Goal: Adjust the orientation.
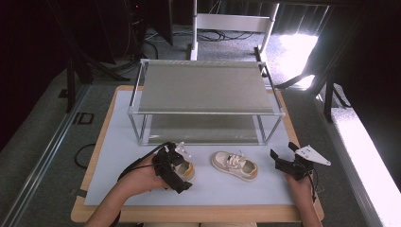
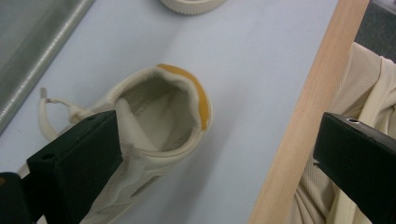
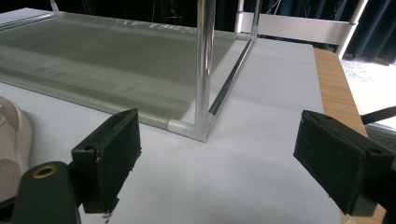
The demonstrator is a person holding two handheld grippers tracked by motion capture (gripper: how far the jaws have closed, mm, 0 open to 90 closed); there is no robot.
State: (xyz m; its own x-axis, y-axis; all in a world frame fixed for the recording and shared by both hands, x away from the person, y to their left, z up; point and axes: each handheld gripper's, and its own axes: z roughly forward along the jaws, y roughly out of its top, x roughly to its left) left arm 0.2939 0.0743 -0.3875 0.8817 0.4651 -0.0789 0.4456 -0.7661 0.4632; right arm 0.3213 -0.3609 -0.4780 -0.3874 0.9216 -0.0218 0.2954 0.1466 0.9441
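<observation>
left gripper [image 1: 176, 166]: jaws wide, over left shoe [image 2: 154, 140]
shoe axis: heel toward person, toe toward rack [image 1: 203, 94]
right gripper [image 1: 288, 163]: open, empty, right of other shoe [image 1: 235, 165]

left shoe [image 1: 183, 166]: mostly hidden under left gripper [image 1: 171, 166] in high view | toe cut off by bottom edge, left gripper view | right shoe [image 3: 11, 154]: only sole edge inside frame, right gripper view
</observation>
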